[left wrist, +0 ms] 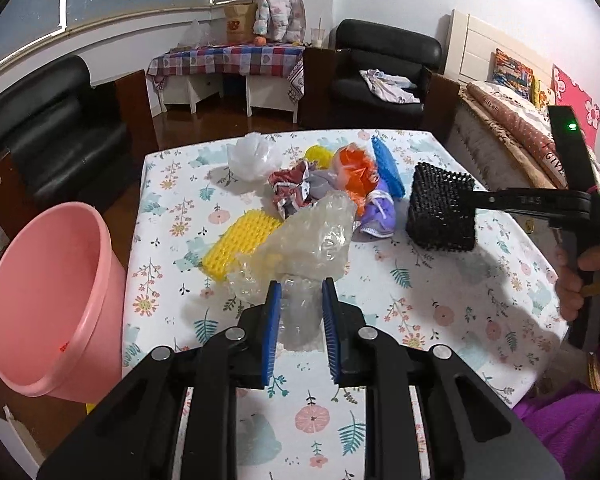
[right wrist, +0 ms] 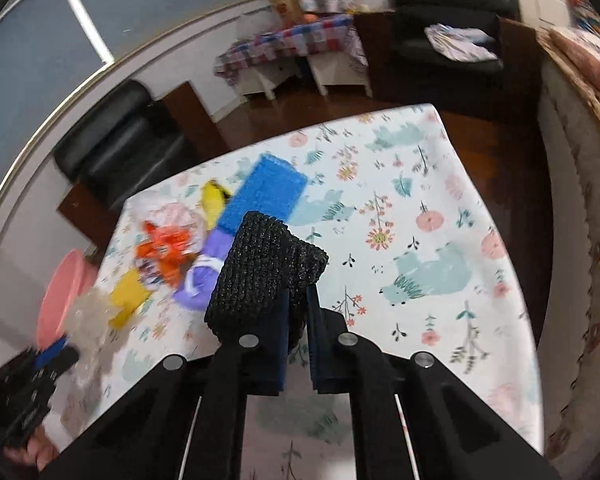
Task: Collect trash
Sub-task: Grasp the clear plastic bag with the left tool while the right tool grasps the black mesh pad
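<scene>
Little can be read: the brown patterned cloth (left wrist: 540, 148) on the bed at the right edge of the left wrist view bears white capitals that look like "GIV", cut off, and the print on the pink bucket (left wrist: 52, 304) is too small to make out.

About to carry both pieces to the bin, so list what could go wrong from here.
1. The left gripper pinches only the tail of the clear plastic wrap; it may slip free.
2. The right gripper holds the black mesh piece by one edge; it could swing or drop.
3. The pink bucket sits beside the table, off its edge, so drops may miss.
</scene>
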`<move>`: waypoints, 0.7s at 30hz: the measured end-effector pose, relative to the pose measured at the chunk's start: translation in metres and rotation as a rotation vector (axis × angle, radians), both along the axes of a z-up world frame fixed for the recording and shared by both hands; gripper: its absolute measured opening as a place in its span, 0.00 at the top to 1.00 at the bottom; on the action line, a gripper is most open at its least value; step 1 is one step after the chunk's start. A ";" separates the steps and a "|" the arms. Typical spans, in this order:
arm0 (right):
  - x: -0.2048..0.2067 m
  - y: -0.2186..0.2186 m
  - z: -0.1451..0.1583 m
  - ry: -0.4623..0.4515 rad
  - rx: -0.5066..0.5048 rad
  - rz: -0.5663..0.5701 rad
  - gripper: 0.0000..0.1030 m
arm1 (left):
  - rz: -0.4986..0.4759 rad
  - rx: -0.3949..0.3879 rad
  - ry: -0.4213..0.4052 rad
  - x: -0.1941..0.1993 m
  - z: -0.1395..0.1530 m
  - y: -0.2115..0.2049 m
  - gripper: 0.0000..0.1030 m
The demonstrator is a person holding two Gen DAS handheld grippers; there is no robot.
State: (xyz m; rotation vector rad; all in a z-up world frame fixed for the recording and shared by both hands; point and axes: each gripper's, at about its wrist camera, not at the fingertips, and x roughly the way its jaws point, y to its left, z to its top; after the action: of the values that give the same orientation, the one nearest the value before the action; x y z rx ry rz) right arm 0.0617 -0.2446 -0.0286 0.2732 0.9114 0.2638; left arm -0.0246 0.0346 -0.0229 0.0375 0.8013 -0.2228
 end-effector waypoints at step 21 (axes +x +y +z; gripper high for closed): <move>-0.021 0.037 -0.015 -0.011 -0.137 0.271 0.91 | 0.149 0.064 -0.114 -0.023 0.067 0.009 0.80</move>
State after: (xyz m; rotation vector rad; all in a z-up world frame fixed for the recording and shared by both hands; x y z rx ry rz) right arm 0.0410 -0.2073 -0.0436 0.0204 0.9515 0.4500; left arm -0.0479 0.0439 0.0436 0.0499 0.6938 -0.0539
